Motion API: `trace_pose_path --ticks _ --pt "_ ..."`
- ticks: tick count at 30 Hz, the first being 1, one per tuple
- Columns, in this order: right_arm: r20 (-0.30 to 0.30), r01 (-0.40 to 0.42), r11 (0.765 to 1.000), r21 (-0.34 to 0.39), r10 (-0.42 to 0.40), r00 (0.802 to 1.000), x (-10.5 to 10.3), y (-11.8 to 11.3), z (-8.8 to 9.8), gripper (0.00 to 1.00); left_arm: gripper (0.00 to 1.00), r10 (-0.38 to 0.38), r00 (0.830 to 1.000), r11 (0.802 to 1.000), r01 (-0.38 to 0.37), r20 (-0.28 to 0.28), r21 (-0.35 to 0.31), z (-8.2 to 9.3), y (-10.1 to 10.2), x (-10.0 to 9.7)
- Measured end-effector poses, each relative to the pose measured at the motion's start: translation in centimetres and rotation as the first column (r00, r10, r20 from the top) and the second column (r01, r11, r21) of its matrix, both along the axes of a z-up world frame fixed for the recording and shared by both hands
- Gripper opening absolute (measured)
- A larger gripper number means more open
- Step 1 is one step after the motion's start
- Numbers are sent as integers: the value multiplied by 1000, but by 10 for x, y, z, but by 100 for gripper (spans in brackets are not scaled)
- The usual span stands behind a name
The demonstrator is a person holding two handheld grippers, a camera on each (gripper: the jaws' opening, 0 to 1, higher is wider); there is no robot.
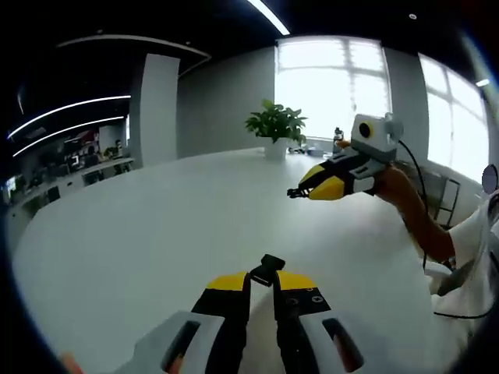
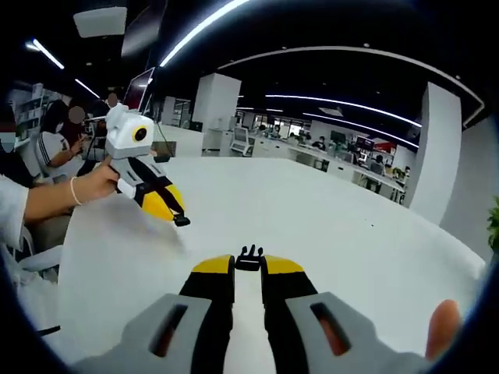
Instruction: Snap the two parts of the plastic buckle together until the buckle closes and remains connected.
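Above a large white table (image 1: 156, 234), my left gripper (image 1: 263, 280) is shut on one black buckle part (image 1: 267, 269), which sticks out past its yellow tips. My right gripper (image 2: 248, 266) is shut on the other black buckle part (image 2: 249, 255), its prongs pointing forward. The two grippers face each other with a wide gap between them. In the left gripper view the right gripper (image 1: 298, 192) hangs at the right, its small black part (image 1: 295, 192) at the tip. In the right gripper view the left gripper (image 2: 178, 218) hangs at the left, its black part (image 2: 182, 221) at its tip.
A potted plant (image 1: 275, 125) stands at the table's far edge by bright windows. A person's hand (image 2: 97, 183) and sleeve (image 1: 479, 249) hold the grippers. Chairs (image 1: 440, 199) stand beside the table. Seated people (image 2: 51, 140) and office desks (image 2: 335, 164) lie beyond it.
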State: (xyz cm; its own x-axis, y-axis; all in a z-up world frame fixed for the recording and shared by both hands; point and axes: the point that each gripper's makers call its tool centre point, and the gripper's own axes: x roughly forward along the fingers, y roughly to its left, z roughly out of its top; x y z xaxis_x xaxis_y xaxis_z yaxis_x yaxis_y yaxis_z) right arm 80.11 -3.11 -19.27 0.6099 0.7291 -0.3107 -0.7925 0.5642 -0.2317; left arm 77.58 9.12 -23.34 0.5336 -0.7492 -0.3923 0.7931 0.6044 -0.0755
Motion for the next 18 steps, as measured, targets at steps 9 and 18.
trace_pose_path --ticks 9,18 --pt "36 -26 1000 3 26 999 23 17 14 13 11 23 1000 998 -23 7 -50 8 -2 18" --pt "28 -108 994 27 107 994 27 36 7 13 11 32 999 998 -32 13 -46 5 -7 23"
